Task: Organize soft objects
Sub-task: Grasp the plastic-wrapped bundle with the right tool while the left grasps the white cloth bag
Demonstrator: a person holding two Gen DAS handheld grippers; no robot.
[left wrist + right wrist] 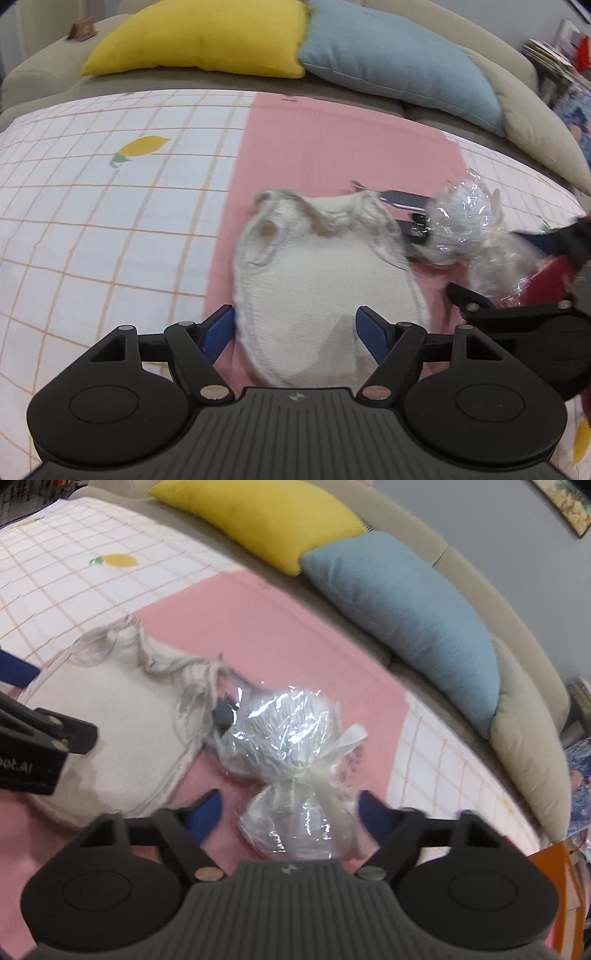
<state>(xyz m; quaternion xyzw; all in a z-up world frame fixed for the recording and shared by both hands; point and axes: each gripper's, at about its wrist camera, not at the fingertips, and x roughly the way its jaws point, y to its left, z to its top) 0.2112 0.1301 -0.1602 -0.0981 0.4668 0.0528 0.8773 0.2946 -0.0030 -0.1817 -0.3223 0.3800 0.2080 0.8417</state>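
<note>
left hand-held gripper (pixel 295 334) wide open over the white cloth (pixel 314 280); right hand-held gripper (pixel 290 812) wide open around the wrapped toy (pixel 291 764), not squeezing it.

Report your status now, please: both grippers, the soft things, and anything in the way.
Left gripper open over white pouch. Right gripper open around plastic-wrapped bundle, not gripping. Dark object partly hidden between pouch and bundle.
</note>
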